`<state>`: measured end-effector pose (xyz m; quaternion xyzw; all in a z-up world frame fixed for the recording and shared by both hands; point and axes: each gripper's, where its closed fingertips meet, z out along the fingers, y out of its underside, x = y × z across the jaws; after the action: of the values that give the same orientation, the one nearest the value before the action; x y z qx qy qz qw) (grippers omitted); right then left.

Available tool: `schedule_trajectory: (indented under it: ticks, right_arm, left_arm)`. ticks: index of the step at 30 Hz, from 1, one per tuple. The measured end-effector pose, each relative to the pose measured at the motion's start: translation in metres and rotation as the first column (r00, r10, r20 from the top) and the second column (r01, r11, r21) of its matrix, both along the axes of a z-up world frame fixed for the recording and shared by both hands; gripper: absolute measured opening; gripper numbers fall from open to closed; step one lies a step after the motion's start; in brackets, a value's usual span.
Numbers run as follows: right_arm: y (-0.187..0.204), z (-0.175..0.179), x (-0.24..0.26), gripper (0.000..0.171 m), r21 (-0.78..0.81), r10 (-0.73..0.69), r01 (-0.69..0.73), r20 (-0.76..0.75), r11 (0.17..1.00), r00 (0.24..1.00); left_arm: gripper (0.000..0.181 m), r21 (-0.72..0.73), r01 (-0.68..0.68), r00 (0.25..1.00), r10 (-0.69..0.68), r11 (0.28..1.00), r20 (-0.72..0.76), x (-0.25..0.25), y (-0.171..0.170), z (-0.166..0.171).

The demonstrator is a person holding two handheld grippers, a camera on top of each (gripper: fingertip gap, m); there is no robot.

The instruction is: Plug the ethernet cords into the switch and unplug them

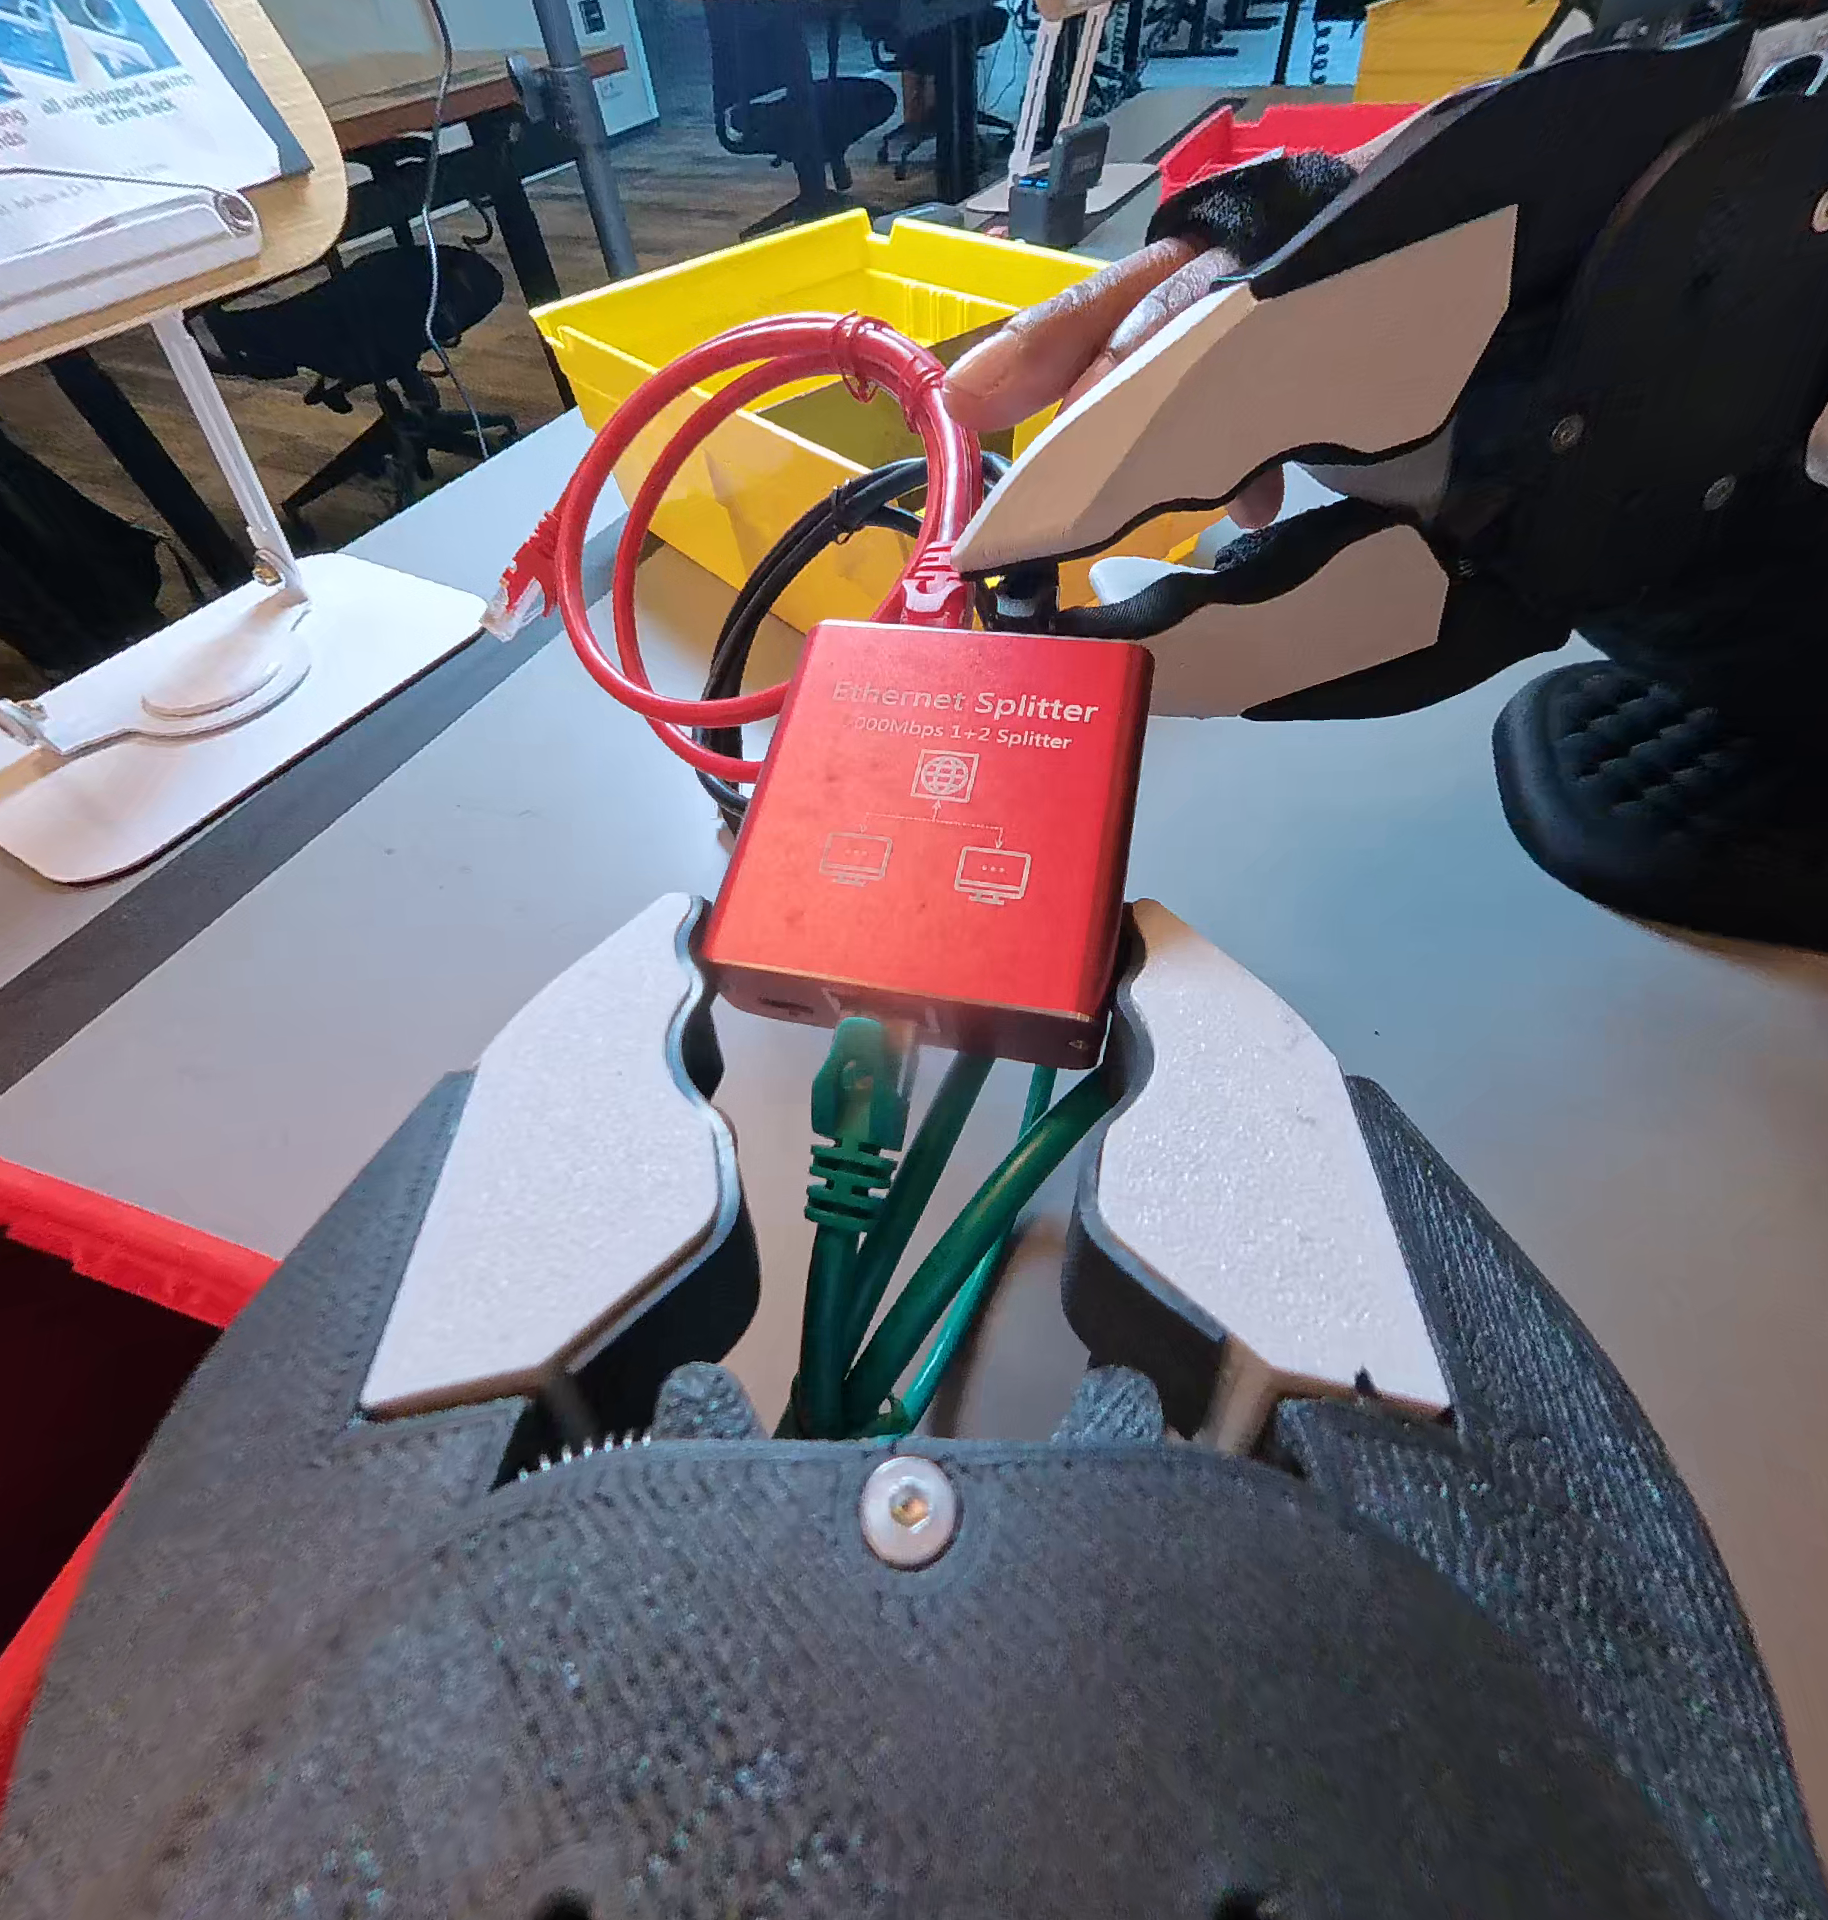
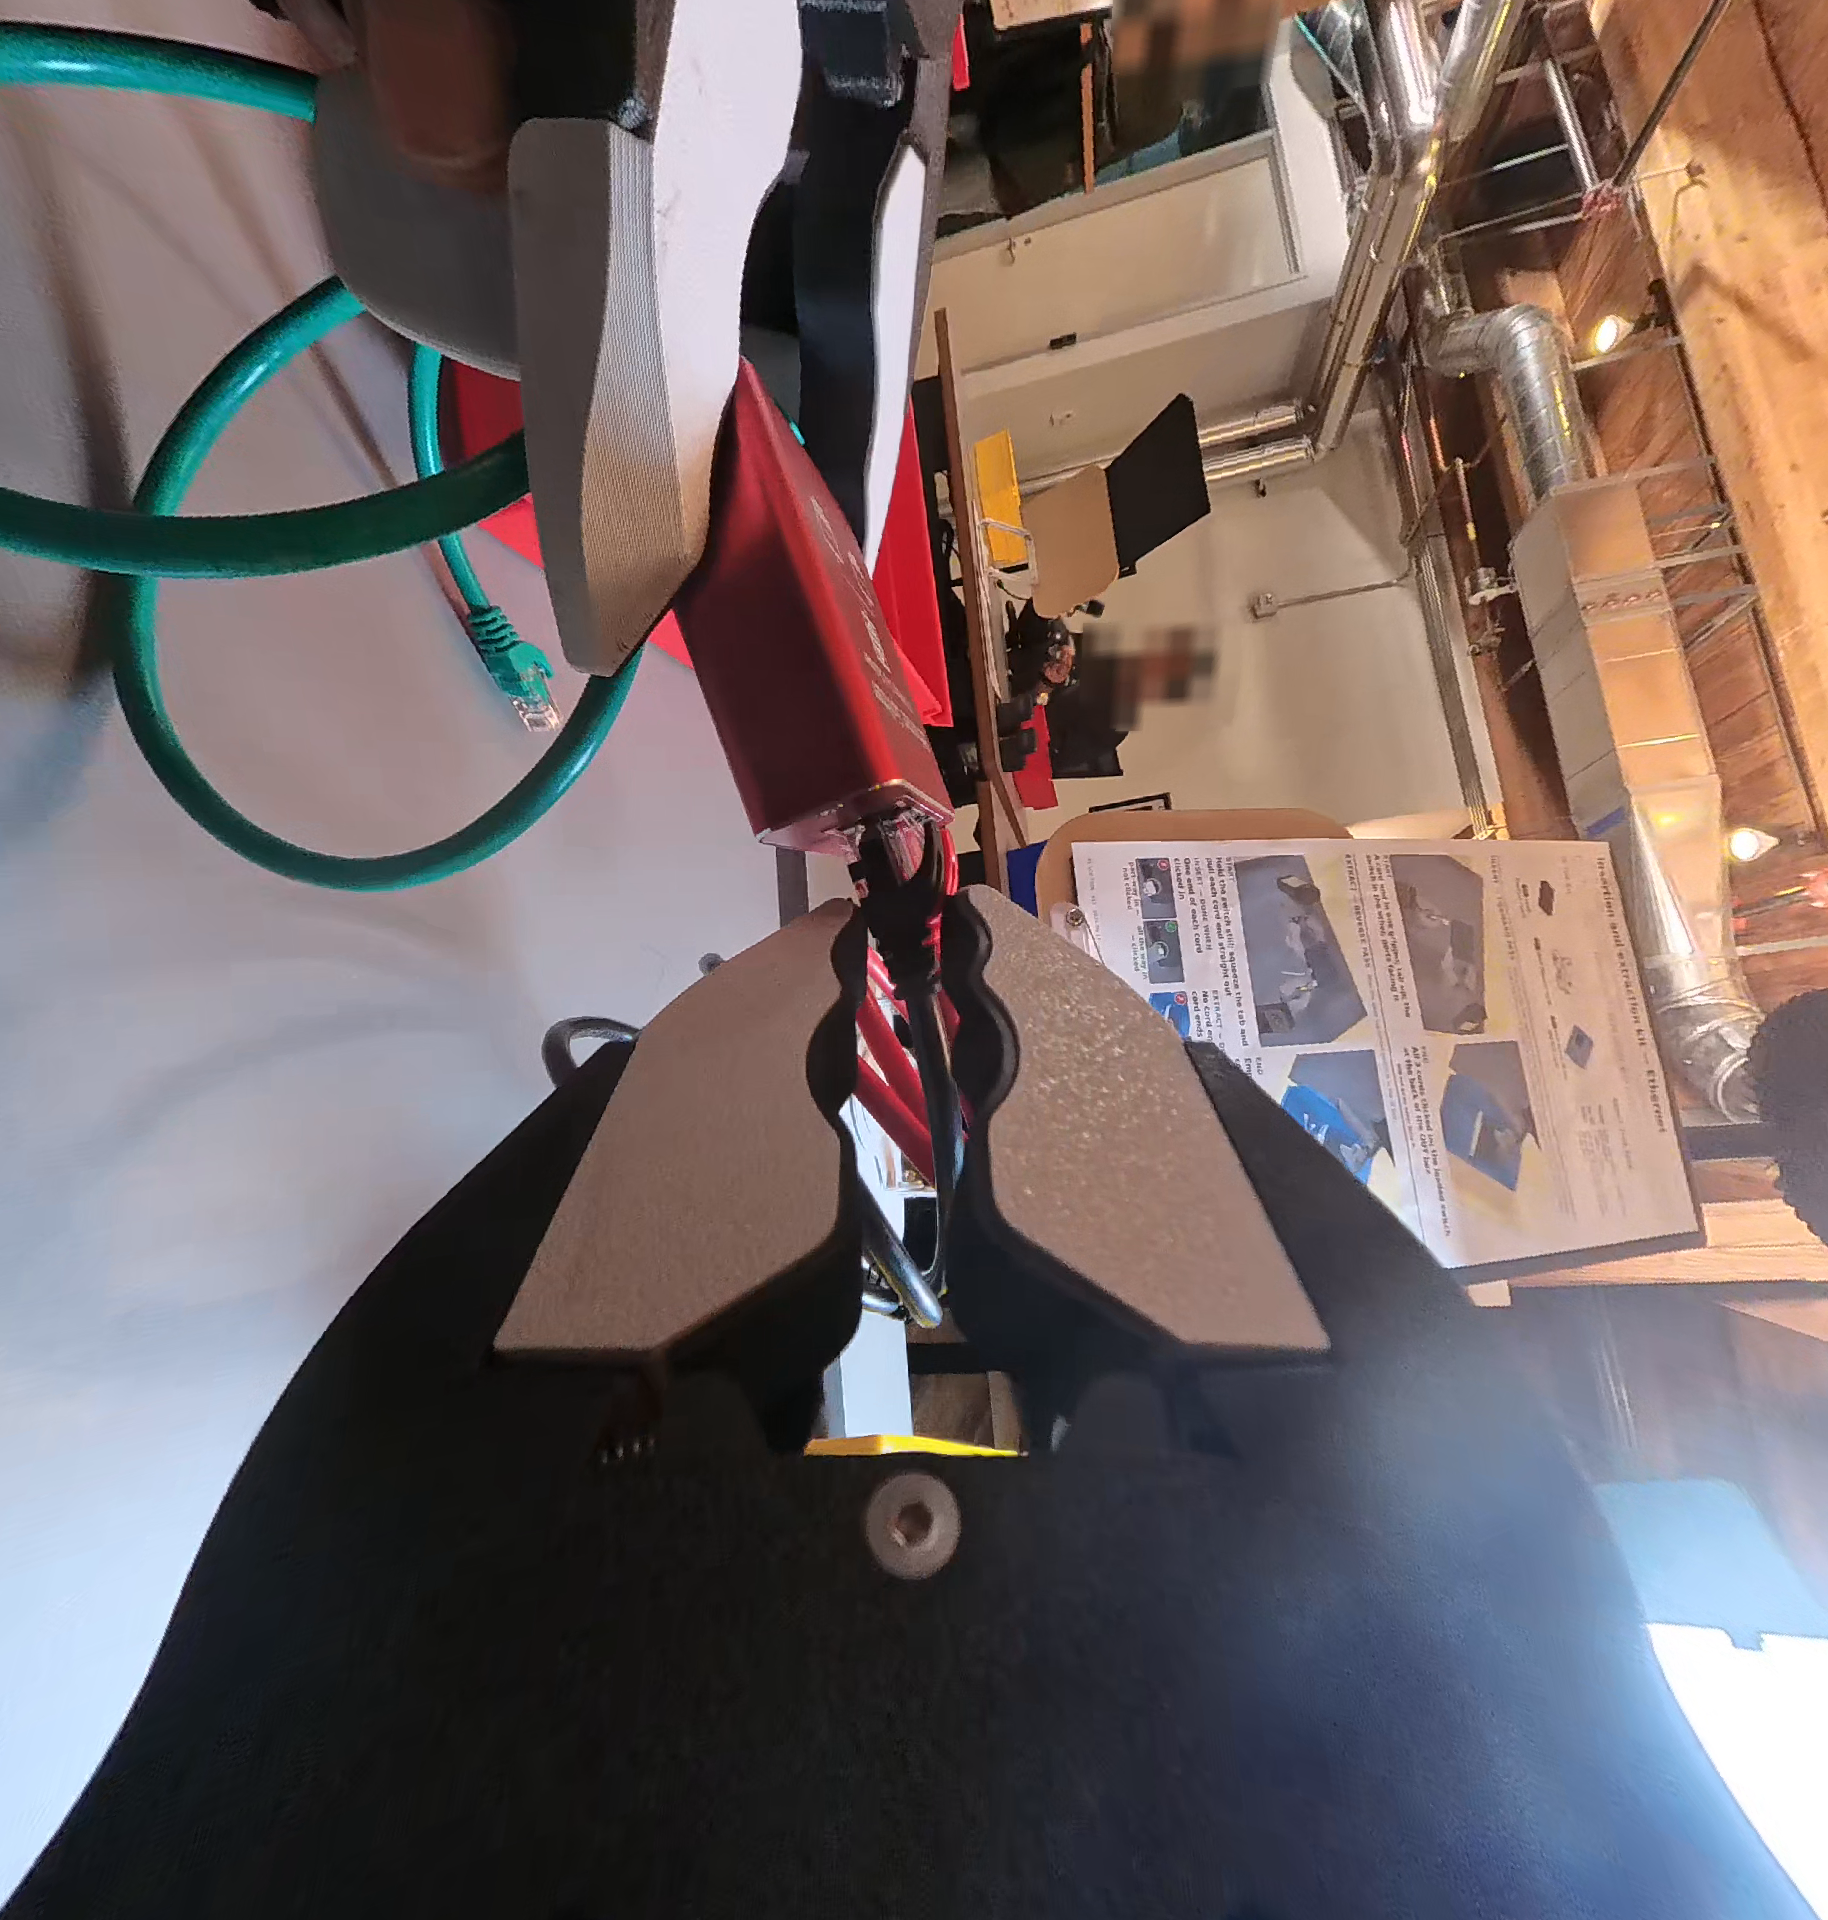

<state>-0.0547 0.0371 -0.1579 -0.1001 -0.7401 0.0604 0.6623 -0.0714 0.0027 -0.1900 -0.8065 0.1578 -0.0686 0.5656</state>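
The left gripper [image 1: 915, 966] clamps the near end of the red switch [image 1: 931, 821] between its two fingers just above the grey table [image 1: 390, 914], likely to steady it against the push or pull of a plug. A green cord [image 1: 856, 1101] is plugged into the near side and a red cord [image 1: 931, 587] and a black cord [image 2: 899, 914] into the far side. The right gripper [image 2: 905, 920] has its fingers narrowed around the black cord's plug right at the socket, though I cannot tell whether they actually pinch it or sit just off it.
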Motion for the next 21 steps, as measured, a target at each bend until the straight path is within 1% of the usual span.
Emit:
schedule_trajectory:
  ticks: [6, 14, 21]
  right_arm:
    - [-0.004, -0.001, 0.001, 0.013, 0.023, 0.020, -0.020, -0.028, 1.000, 0.999]
    - [-0.009, -0.001, 0.002, 0.013, 0.053, 0.033, -0.030, -0.062, 0.998, 0.997]
    - [-0.010, 0.001, 0.004, 0.012, 0.026, 0.032, -0.030, -0.064, 0.999, 0.997]
  left_arm:
    - [0.073, -0.021, 0.023, 1.000, -0.023, 1.000, 0.021, 0.002, -0.002, -0.001]
    - [0.073, -0.009, 0.043, 0.999, -0.043, 0.999, 0.023, 0.004, -0.003, -0.001]
    - [0.074, 0.014, 0.043, 0.999, -0.043, 0.999, 0.012, 0.004, -0.003, 0.003]
